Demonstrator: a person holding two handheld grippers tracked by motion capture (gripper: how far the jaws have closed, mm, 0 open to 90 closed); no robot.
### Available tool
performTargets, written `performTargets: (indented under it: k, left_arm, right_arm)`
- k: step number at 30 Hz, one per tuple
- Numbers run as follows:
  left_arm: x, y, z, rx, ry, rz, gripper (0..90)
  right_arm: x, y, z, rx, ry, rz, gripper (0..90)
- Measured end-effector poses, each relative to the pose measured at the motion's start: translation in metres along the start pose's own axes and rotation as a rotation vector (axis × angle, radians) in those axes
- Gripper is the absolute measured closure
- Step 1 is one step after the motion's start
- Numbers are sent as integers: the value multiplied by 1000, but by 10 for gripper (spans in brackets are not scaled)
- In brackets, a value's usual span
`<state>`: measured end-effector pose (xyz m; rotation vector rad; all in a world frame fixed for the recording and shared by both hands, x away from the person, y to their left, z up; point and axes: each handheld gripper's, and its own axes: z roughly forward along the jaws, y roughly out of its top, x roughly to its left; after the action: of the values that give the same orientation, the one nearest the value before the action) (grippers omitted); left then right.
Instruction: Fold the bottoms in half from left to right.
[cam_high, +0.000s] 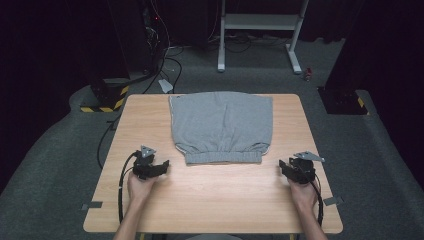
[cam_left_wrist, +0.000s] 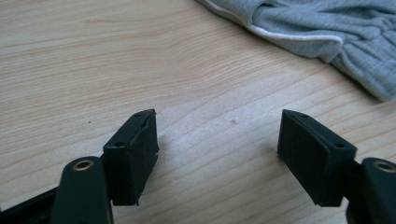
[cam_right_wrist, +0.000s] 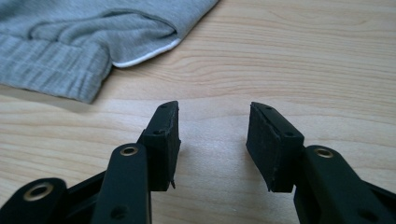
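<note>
1. Resting on the wooden table (cam_high: 210, 195), both grippers lie near the person's edge, one at each side, with a grey garment (cam_high: 221, 125) spread flat between and beyond them.
2. The left gripper (cam_left_wrist: 217, 135) has its jaws wide apart with bare wood between the pads; it holds nothing.
3. The right gripper (cam_right_wrist: 212, 140) is also parted, a little less widely, and its pads close on nothing either.
4. The garment looks like folded grey shorts or a sweatshirt; I cannot tell which. Its ribbed band (cam_high: 223, 157) faces the person, just beyond the grippers and apart from both.
5. Judged from how things lie, handling of the cloth has not begun: it lies untouched, smooth and centred. Reaching in, gripping it and folding or moving it are all left to do.
6. No box, basket or tray stands on the table, so nothing is held in any container.
</note>
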<state>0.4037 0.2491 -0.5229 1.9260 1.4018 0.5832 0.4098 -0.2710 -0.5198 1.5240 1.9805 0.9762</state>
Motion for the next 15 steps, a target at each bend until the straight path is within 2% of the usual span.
performTargets:
  k: [2, 4, 6, 8, 10, 13, 14, 15]
  left_arm:
    - [-4, 2, -1, -12, -17, 1, 315]
    - [-8, 4, -1, -18, -13, 32, 324]
    - [-11, 6, -2, -29, -28, 25, 345]
    - [-12, 7, -2, -38, -66, 1, 362]
    - [-15, 8, -1, -29, -95, 4, 375]
    - [-19, 12, 1, -4, -115, 30, 374]
    - [-21, 15, 0, -12, -119, 37, 376]
    - [-24, 19, -3, -48, -131, 43, 398]
  right_arm:
    - [1, 0, -1, 6, 8, 4, 549]
    - [2, 1, -2, -12, 12, -7, 559]
    - [3, 1, -3, -18, 33, 5, 571]
    - [4, 3, -1, -15, 39, -8, 593]
    - [5, 4, 3, -4, 56, -43, 592]
    - [11, 5, 3, -21, 57, -95, 602]
    - [13, 6, 2, -24, 65, -98, 603]
    - [15, 8, 1, -52, 76, -98, 606]
